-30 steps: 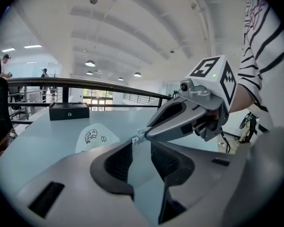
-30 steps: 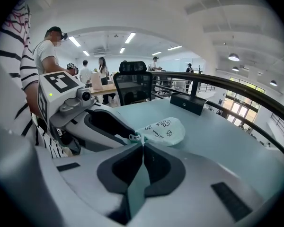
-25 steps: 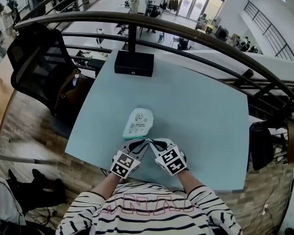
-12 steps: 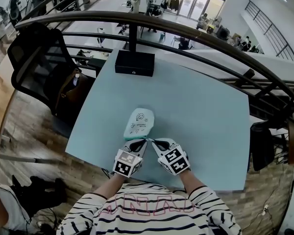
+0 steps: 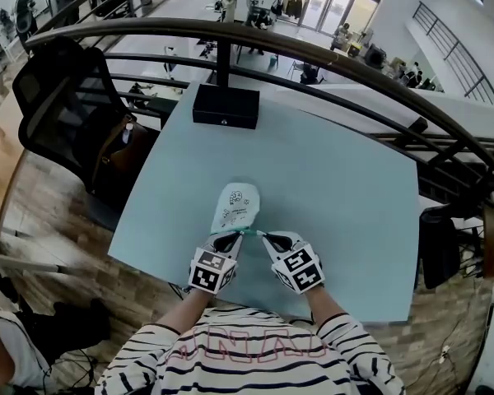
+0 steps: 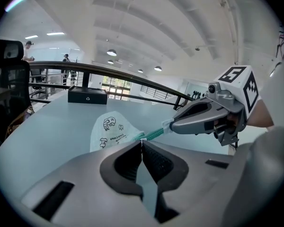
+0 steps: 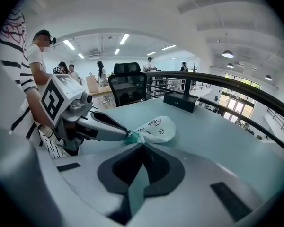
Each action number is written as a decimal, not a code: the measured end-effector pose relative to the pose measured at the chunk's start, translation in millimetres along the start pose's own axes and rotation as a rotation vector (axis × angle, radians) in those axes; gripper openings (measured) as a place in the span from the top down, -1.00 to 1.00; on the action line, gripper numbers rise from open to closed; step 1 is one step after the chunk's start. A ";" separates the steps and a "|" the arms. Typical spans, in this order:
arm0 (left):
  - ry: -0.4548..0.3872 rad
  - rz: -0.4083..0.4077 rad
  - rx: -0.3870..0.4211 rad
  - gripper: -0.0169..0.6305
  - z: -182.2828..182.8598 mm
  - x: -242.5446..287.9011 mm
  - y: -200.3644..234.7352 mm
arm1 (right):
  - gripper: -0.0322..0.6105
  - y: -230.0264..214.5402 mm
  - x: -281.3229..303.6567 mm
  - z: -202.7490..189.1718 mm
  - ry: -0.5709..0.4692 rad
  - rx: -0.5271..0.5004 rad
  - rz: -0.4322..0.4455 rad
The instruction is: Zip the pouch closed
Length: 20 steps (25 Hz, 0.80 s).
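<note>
A white and mint pouch [image 5: 235, 206] with cartoon prints lies on the pale blue table [image 5: 337, 196], just beyond both grippers. Its green zipper strip [image 5: 249, 232] is stretched between them at the pouch's near end. My left gripper [image 5: 233, 236] is shut on the strip's left part, right where it meets the pouch [image 6: 112, 129]. The left gripper view shows its jaws [image 6: 142, 142] pinched together, with the zipper strip [image 6: 155, 133] running off to the right gripper [image 6: 172, 125]. My right gripper [image 5: 266, 236] is shut on the strip's other end; in its own view its jaws [image 7: 143, 144] meet beside the left gripper [image 7: 126, 136].
A black box [image 5: 225, 106] stands at the table's far edge under a dark curved railing [image 5: 313, 56]. To the left of the table are a black office chair [image 5: 62, 105] and a brown bag [image 5: 123, 151]. The table's near edge runs under my wrists.
The two gripper tips, close together a second ago, have drawn a little apart, and the green strip now shows stretched between them. The left gripper has rolled slightly.
</note>
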<state>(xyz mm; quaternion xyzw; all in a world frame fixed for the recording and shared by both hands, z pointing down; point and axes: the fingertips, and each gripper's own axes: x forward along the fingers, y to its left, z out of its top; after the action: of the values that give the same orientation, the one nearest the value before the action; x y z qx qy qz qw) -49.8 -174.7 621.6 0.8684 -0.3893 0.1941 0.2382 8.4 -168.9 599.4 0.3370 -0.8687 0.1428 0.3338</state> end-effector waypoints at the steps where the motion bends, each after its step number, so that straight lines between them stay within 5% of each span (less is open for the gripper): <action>1: 0.002 0.005 0.005 0.86 0.5 0.8 0.4 | 0.81 -1.0 0.4 0.3 -0.001 0.001 -0.003; 20: 0.031 0.132 -0.073 0.86 -12.6 -2.9 38.0 | 0.81 -29.2 -3.4 -2.1 -0.010 0.050 -0.094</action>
<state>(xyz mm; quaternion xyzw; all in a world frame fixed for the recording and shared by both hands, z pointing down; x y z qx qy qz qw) -82.8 -188.1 640.2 0.8283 -0.4489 0.2084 0.2625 31.1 -187.5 599.3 0.3864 -0.8496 0.1470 0.3274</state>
